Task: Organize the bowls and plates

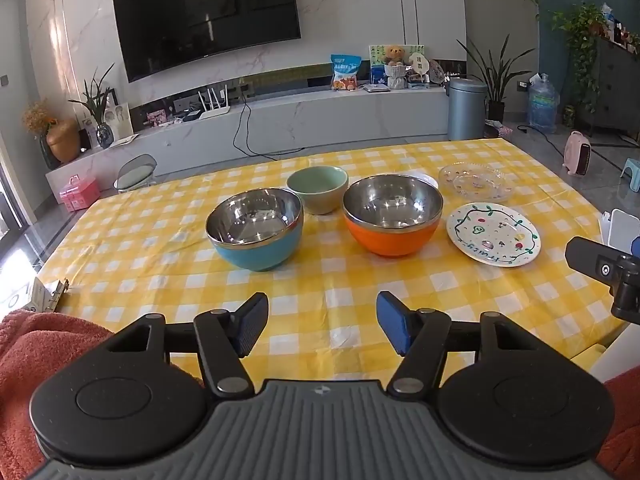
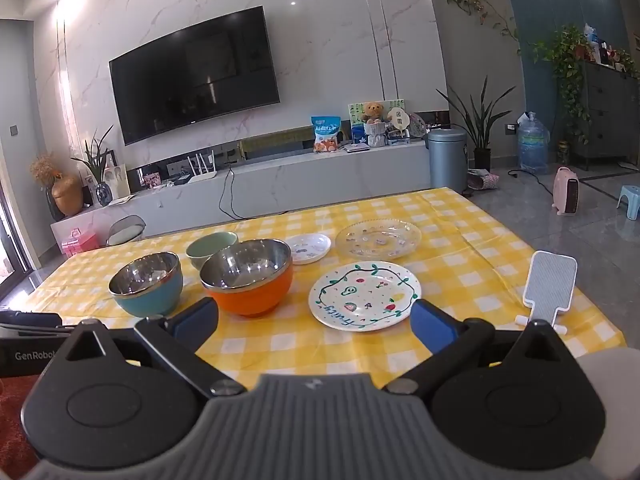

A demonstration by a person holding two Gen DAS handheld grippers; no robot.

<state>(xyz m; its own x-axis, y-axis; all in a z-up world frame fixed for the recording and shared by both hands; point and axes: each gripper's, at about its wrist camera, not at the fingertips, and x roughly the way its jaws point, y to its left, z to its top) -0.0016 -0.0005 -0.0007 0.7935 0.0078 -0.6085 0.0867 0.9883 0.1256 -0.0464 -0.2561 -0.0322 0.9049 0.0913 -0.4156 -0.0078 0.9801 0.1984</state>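
A big table with a yellow checked cloth [image 2: 460,256] is holding all the dishes. The orange bowl [image 2: 250,284] is sitting between the blue bowl [image 2: 147,288] and the painted plate [image 2: 365,295]. The glass plate [image 2: 378,239], green bowl [image 2: 210,249] and little plate [image 2: 309,248] are sitting behind them. The left gripper [image 1: 322,328] and right gripper [image 2: 314,328] are hanging near the front edge, fingers wide open, holding nothing.

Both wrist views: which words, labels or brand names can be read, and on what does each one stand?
"Fruity": green handwriting on the white round painted plate.
"GenRobo", cut off by the picture's edge: white print on the black gripper body at far left in the right wrist view.
Blue snack bag on the TV cabinet: print too small to read.
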